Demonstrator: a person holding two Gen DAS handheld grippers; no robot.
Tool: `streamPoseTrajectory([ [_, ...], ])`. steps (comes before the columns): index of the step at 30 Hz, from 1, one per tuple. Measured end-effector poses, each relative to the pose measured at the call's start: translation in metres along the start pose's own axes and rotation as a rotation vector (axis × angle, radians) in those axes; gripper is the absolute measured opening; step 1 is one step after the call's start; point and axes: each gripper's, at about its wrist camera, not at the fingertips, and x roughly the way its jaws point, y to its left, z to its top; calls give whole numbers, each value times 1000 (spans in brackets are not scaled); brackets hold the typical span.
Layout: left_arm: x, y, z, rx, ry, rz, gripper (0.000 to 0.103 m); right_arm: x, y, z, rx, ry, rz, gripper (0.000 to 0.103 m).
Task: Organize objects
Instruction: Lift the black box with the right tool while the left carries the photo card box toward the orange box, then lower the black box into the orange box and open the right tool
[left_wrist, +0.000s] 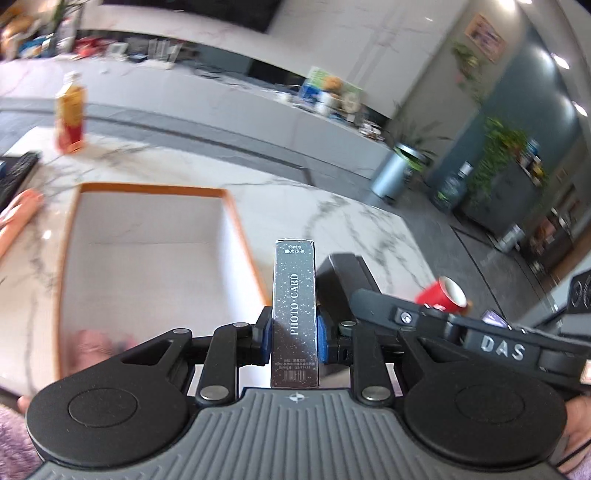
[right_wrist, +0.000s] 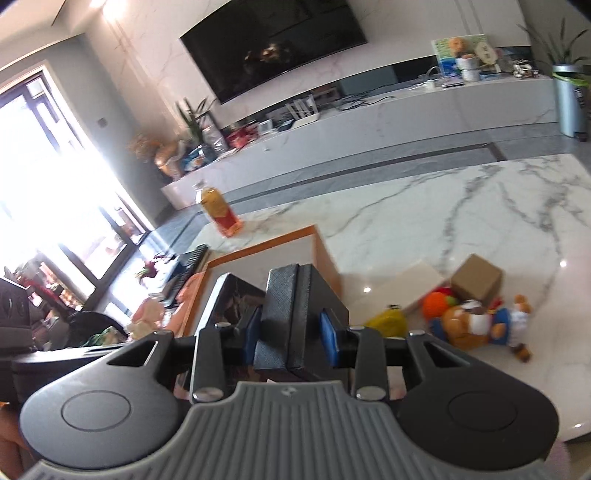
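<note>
My left gripper (left_wrist: 293, 332) is shut on a slim dark speckled box marked PHOTO CARD (left_wrist: 294, 295), held upright between the blue pads (left_wrist: 264, 332). It hangs over the right rim of an orange-edged tray (left_wrist: 236, 221) with a pale lining. My right gripper (right_wrist: 291, 334) is shut on a black textured case (right_wrist: 295, 306), also above the tray (right_wrist: 266, 242). That case (left_wrist: 343, 273) shows in the left wrist view just right of the photo card box. In the right wrist view, the photo card box (right_wrist: 236, 299) is just left of the case.
On the marble table stand an orange drink bottle (left_wrist: 70, 114) beyond the tray and a red cup (left_wrist: 443, 295) to the right. The right wrist view shows a cardboard box (right_wrist: 476, 282), a toy bear (right_wrist: 476, 325), an orange ball (right_wrist: 436, 304) and a keyboard (right_wrist: 188, 266).
</note>
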Motion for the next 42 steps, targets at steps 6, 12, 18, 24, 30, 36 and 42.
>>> streamPoseTrajectory([
  [6,7,47,-7,-84,48,63,26,48,21,-11,-19,120,20,0],
  [12,25,73,-19,-136,134,30,26,80,17,-23,-27,195,-32,0],
  [18,36,84,-26,-124,167,62,26,94,16,-22,-51,227,-70,4],
  [24,46,94,-30,-151,190,51,26,108,19,-22,-79,254,-93,4],
  [30,44,99,-30,-144,189,86,26,115,19,-25,-92,282,-89,5],
  [36,38,100,-30,-120,183,124,26,122,26,-35,-118,321,-69,5],
  [42,39,107,-33,-116,203,160,26,125,26,-42,-124,344,-69,8],
])
